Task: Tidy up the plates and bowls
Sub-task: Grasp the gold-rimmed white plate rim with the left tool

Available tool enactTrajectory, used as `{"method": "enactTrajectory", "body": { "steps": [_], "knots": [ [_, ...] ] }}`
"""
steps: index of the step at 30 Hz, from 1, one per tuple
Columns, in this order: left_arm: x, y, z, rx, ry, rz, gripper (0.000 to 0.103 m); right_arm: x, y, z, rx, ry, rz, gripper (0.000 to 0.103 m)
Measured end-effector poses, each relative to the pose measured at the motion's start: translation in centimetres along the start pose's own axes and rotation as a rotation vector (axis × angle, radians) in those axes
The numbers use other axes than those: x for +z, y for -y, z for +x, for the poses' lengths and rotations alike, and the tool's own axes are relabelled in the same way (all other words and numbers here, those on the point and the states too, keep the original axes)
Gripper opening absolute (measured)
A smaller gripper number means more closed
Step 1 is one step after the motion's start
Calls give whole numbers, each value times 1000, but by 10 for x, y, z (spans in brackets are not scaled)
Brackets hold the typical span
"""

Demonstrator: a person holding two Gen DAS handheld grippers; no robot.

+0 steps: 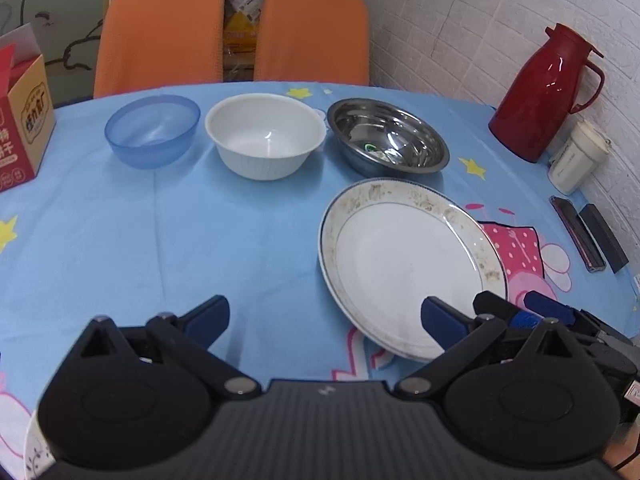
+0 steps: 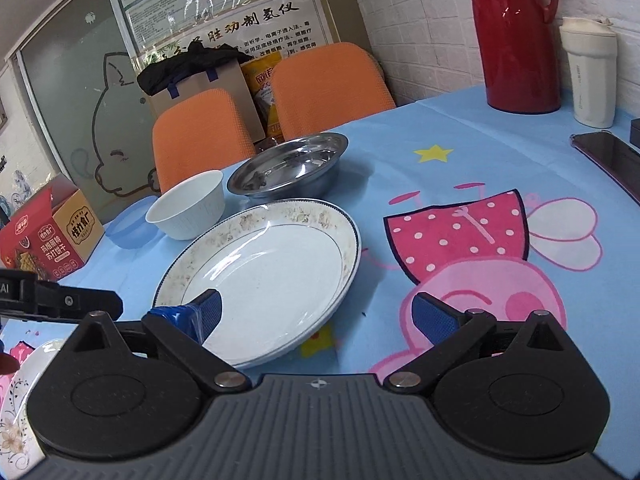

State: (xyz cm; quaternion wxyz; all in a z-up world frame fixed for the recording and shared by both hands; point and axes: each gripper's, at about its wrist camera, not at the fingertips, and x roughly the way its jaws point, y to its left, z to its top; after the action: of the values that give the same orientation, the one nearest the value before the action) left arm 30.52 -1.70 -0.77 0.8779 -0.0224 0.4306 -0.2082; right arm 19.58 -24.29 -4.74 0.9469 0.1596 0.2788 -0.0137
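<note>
The white plate [image 2: 272, 276] lies flat on the blue tablecloth [image 2: 400, 176], at 6 o'clock from the steel bowl [image 2: 288, 164]. It looks glazed, stiff, slippery and breakable; its thin raised rim is the likeliest hold. The right gripper [image 2: 316, 316] gapes over its near edge; the left gripper [image 1: 324, 320] also stands spread, holding nothing.

office break room — notice posters [image 2: 224, 12], orange chairs [image 1: 160, 36], cartoon tablecloth [image 1: 180, 232].
</note>
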Motion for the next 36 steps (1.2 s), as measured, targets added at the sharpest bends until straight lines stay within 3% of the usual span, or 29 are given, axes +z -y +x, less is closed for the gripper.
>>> {"method": "enactTrajectory", "body": {
  "steps": [6,12,19,36],
  "knots": [
    [24,14,50,38,-59,30,101,12,2,35,1,-81,-6,90],
    [27,18,81,73,-87,34,101,14,-7,44,-26,-84,-63,90],
    [20,31,87,134,-42,102,103,6,-24,53,-93,-96,-217,91],
    [22,32,88,136,-47,101,103,8,-33,59,-98,-103,-233,89]
  ]
}}
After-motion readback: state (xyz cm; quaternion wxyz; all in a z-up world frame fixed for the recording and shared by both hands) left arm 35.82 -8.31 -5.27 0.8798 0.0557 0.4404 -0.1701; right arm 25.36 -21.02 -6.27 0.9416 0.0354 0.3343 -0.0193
